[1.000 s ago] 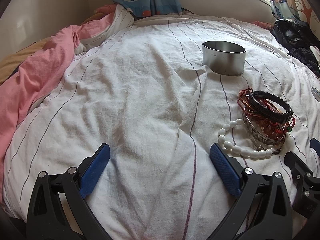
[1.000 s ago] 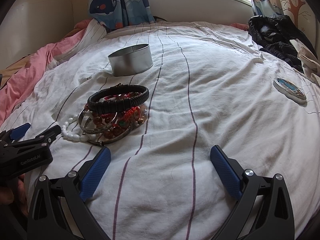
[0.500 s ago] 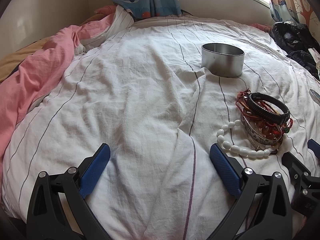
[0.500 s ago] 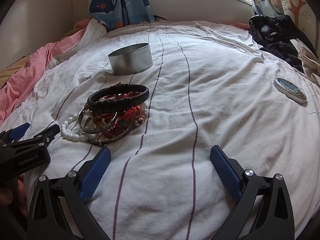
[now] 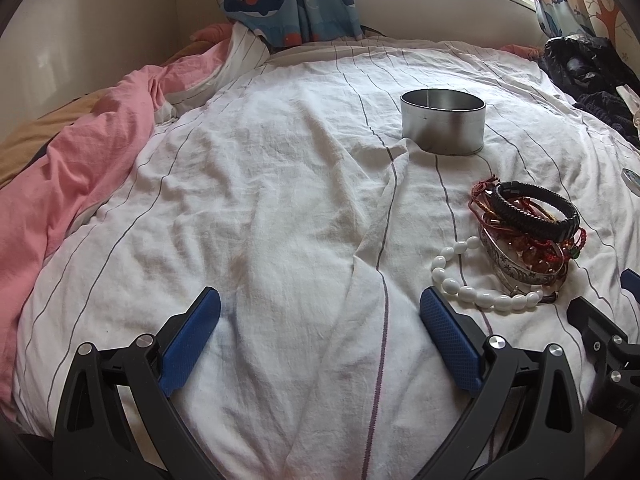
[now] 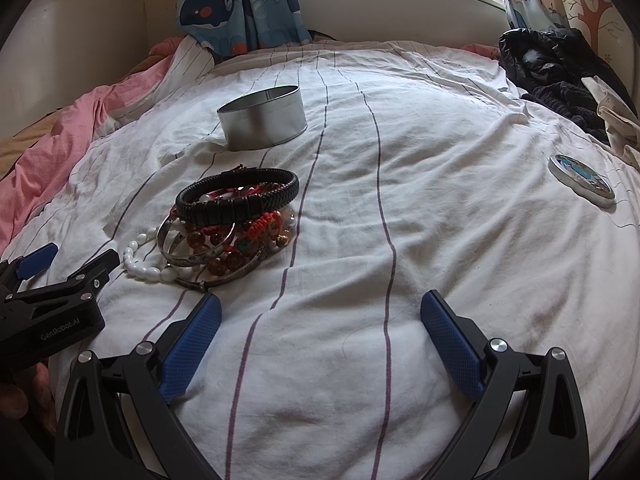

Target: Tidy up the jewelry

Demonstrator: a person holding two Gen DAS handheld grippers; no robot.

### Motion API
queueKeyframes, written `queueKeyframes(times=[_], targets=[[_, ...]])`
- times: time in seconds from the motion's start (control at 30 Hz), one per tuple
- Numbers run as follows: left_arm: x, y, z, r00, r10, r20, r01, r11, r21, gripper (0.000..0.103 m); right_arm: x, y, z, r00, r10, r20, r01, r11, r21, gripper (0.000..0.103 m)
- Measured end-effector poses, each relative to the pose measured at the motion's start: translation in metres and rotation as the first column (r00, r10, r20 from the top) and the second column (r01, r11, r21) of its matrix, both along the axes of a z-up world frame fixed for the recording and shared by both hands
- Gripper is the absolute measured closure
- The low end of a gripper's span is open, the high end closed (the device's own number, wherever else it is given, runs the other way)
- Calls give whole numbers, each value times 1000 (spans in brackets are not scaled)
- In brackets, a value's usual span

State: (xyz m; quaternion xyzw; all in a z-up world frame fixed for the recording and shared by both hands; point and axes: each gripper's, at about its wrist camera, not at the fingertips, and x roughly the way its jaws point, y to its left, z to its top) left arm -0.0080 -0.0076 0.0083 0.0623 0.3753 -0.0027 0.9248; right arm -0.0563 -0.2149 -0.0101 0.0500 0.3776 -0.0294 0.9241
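A pile of bracelets [image 5: 528, 236] [image 6: 236, 220] lies on the white striped bedsheet: a black braided band [image 6: 240, 194] on top, silver bangles [image 6: 196, 252], red and amber beads, and a white bead bracelet [image 5: 476, 284] [image 6: 148, 266] at its near side. Beyond the pile stands an open round metal tin [image 5: 443, 126] [image 6: 264, 118]. My left gripper [image 5: 320, 332] hovers open over bare sheet, left of the pile. My right gripper [image 6: 320, 332] is open too, low over the sheet, right of and nearer than the pile. Neither holds anything.
The tin's lid [image 6: 582, 176] with a coloured picture lies at the right on the sheet. Dark clothes [image 6: 560, 64] are heaped at the far right. A pink blanket [image 5: 80, 168] is bunched on the left. Whale curtains [image 6: 240, 4] hang at the wall behind.
The left wrist view has shifted slightly, so the pile and tin sit a little lower and further left. The right gripper has hardly moved. Both stay open.
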Motion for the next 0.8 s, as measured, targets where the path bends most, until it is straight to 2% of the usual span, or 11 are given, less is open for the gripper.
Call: queueKeyframes(times=[0.8], targets=[[-5,-1,-2,1000,1,11,-1,1000,4,7,-1,0,0,1000,0,-4,0,1000,-2,7]])
